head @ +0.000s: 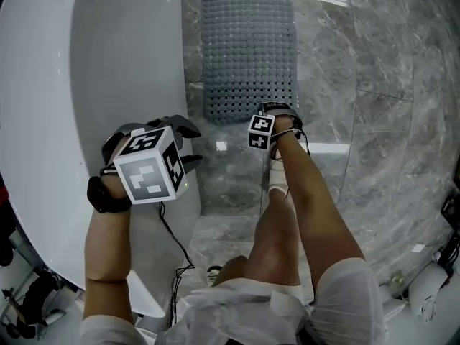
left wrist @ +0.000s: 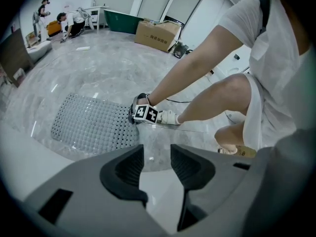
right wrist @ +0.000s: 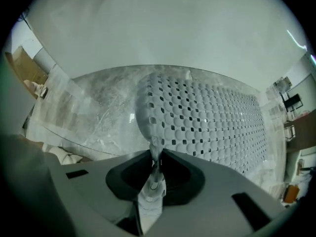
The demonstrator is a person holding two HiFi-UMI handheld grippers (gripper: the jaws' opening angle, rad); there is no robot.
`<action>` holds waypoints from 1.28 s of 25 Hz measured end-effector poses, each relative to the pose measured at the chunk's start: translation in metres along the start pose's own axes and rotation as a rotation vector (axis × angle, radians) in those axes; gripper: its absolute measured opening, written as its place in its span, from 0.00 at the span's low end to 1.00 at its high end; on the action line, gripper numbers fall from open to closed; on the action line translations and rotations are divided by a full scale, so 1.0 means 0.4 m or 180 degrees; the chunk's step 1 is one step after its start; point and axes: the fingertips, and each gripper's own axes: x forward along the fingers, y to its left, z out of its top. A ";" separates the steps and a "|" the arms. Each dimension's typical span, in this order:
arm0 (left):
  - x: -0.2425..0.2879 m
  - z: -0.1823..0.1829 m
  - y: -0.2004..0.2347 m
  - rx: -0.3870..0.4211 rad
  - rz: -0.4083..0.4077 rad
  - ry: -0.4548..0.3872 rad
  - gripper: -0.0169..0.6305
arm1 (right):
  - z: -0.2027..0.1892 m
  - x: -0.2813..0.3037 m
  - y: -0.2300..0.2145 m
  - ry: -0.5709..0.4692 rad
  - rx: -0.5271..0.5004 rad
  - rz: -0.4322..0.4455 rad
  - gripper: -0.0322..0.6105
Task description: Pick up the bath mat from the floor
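Observation:
A grey, holed bath mat lies flat on the marble floor beside the bathtub. Its near edge is pinched up between the jaws of my right gripper. In the right gripper view the mat rises in a fold into the right gripper, whose pads press on the thin edge. My left gripper hovers over the tub's rim, jaws partly apart, nothing between them. From the left gripper view, the left gripper looks toward the mat and the other gripper's marker cube.
The white bathtub fills the left side, its wall running along the mat's left edge. A black cable trails down by my knee. Far across the room stand a cardboard box and a dark tub, with people beyond.

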 end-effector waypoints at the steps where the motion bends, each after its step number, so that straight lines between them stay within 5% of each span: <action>1: 0.003 0.007 -0.006 -0.0001 -0.0038 -0.0036 0.29 | -0.004 -0.022 -0.003 0.0007 0.0032 0.0028 0.17; 12: 0.038 0.026 -0.036 0.0167 -0.0296 -0.0206 0.37 | -0.005 -0.365 -0.026 -0.0099 0.0382 0.0463 0.16; 16: 0.066 0.048 -0.068 -0.0049 -0.0575 -0.0457 0.46 | -0.010 -0.503 -0.024 -0.0139 0.0506 0.0571 0.15; 19: 0.009 0.098 -0.097 -0.0260 -0.0566 -0.0586 0.51 | -0.020 -0.599 0.006 -0.0100 0.0561 0.0742 0.15; 24: -0.142 0.200 -0.134 -0.0245 -0.0415 -0.0637 0.53 | -0.008 -0.762 0.007 -0.0120 0.0465 0.0905 0.15; 32: -0.335 0.324 -0.155 -0.0236 -0.0514 -0.0656 0.53 | -0.016 -0.943 -0.053 -0.0226 0.0481 0.1092 0.15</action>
